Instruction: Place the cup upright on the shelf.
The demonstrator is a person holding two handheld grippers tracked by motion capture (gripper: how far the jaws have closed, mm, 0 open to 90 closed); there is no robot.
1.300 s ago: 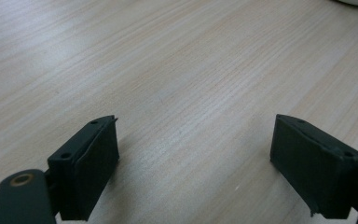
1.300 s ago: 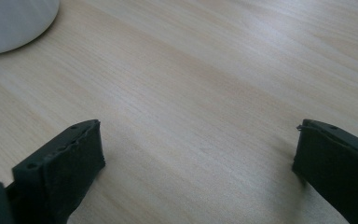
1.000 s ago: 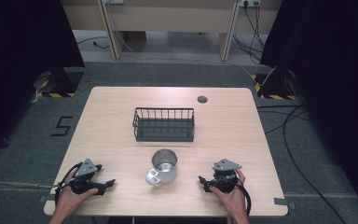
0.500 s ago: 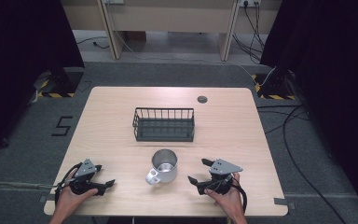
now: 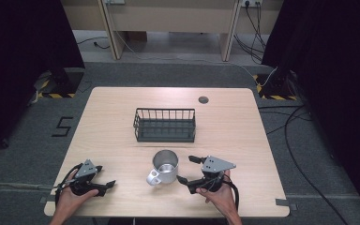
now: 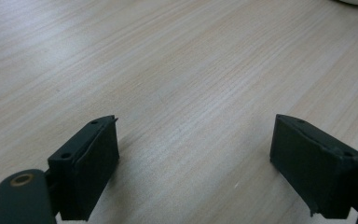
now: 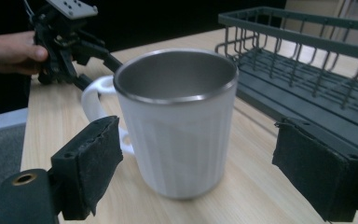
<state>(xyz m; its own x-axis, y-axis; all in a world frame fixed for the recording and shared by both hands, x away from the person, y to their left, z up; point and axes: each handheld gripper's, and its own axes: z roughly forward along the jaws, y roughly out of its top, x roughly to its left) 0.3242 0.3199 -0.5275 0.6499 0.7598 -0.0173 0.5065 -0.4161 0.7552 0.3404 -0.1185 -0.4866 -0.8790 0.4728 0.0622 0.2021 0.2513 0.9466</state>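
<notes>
A white mug with a steel inside stands upright on the wooden table's near middle, its handle toward the front left. My right gripper is just right of it, open, its jaws pointing at the mug. In the right gripper view the mug stands close ahead between the two spread pads, which do not touch it. My left gripper rests open at the table's front left, over bare wood, with nothing between its jaws.
A dark wire basket stands behind the mug at the table's centre, seen close on the right in the right gripper view. A small dark round cap sits at the far right. Cables lie on the floor.
My right gripper has moved left toward the mug and turned, so its open jaws now face the mug's right side. The left gripper and the mug have stayed still.
</notes>
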